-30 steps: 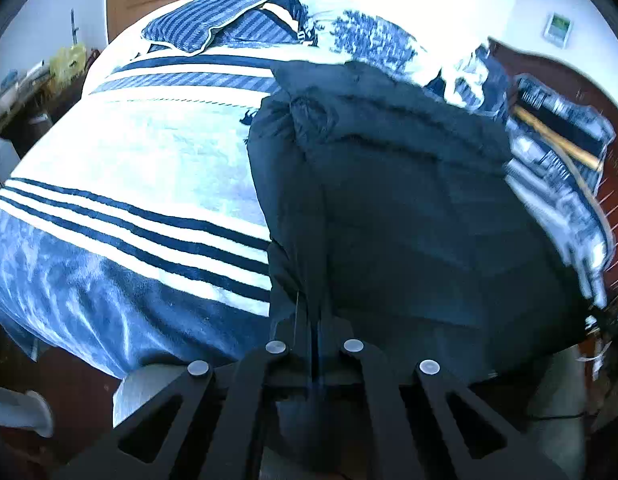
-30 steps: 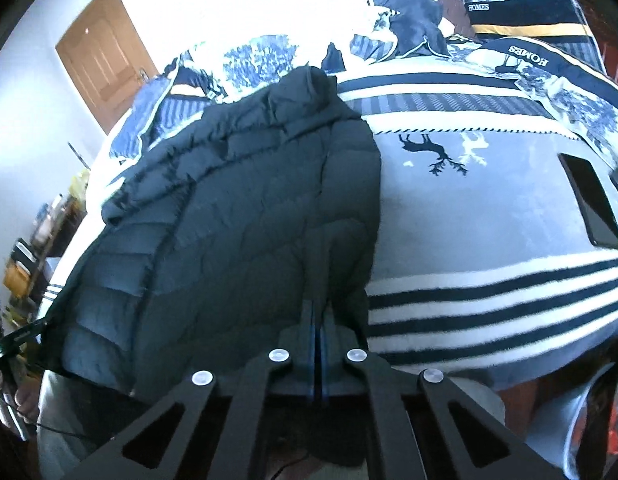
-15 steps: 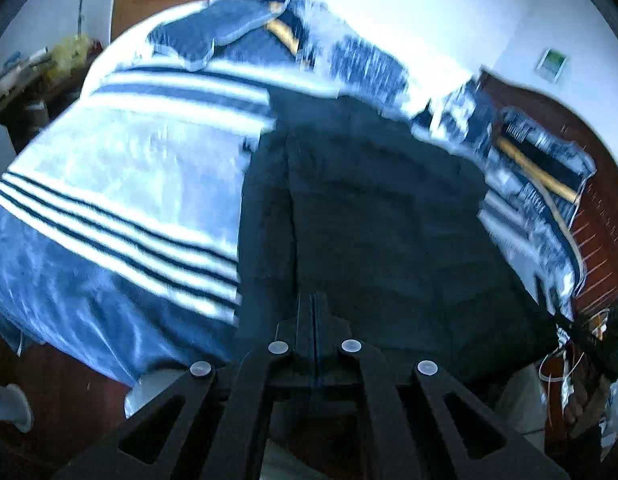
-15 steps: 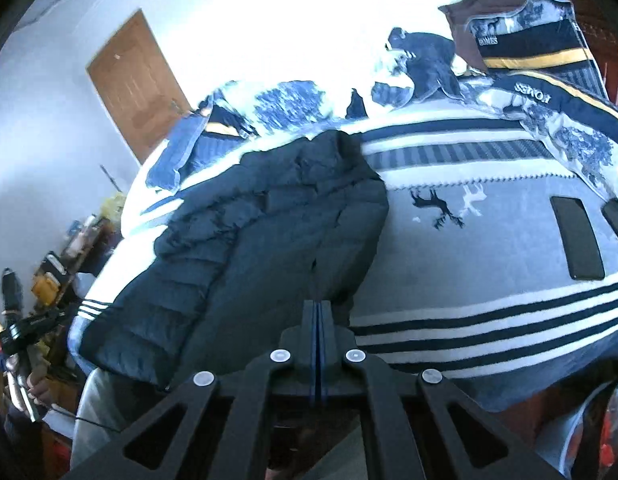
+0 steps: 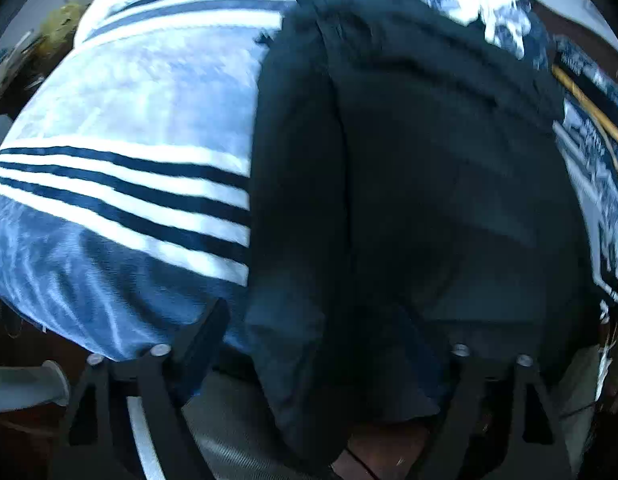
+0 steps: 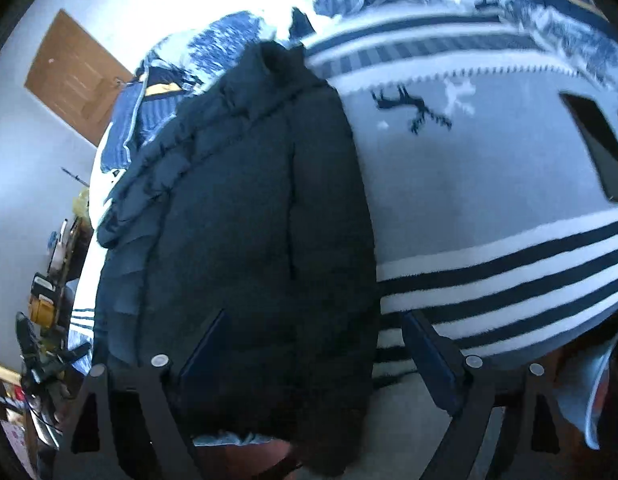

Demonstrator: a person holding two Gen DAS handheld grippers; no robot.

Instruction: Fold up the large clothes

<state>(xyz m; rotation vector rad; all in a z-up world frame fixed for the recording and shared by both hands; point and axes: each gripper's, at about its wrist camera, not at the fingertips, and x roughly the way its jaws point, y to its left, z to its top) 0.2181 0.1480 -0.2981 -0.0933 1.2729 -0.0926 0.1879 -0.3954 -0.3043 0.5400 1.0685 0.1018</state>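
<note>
Both grippers' jaws just opened — jacket [image 5: 409,168] hem cut off below.

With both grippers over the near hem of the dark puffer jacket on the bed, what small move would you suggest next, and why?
Probably lower both grippers a little and close them on the hem. The left gripper and right gripper have just been opening, and their jaws now stand wide, with the hem of the puffer jacket between them but not pinched. The jacket lies lengthwise on the striped blanket, seemingly ready for a fold.
</note>
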